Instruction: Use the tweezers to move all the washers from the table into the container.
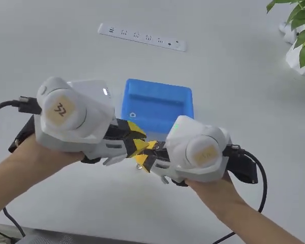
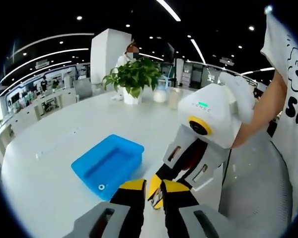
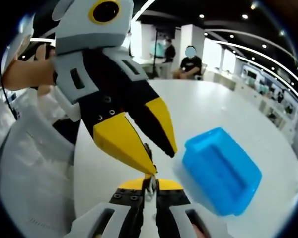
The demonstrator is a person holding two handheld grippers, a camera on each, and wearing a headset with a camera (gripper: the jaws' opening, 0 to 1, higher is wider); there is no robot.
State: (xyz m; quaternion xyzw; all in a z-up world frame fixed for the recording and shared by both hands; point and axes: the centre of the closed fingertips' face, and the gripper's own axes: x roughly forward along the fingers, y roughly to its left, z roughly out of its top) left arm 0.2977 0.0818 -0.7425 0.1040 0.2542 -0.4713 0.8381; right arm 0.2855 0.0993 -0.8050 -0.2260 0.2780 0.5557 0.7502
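One washer (image 1: 132, 115) lies in the blue container (image 1: 157, 85); right gripper (image 3: 150, 191) pinches tweezers (image 3: 150, 184); left gripper (image 3: 163, 161) jaws parted; remainder unclear.

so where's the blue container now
In the head view the blue plastic container sits behind the left gripper and right gripper, the white power strip beyond it.
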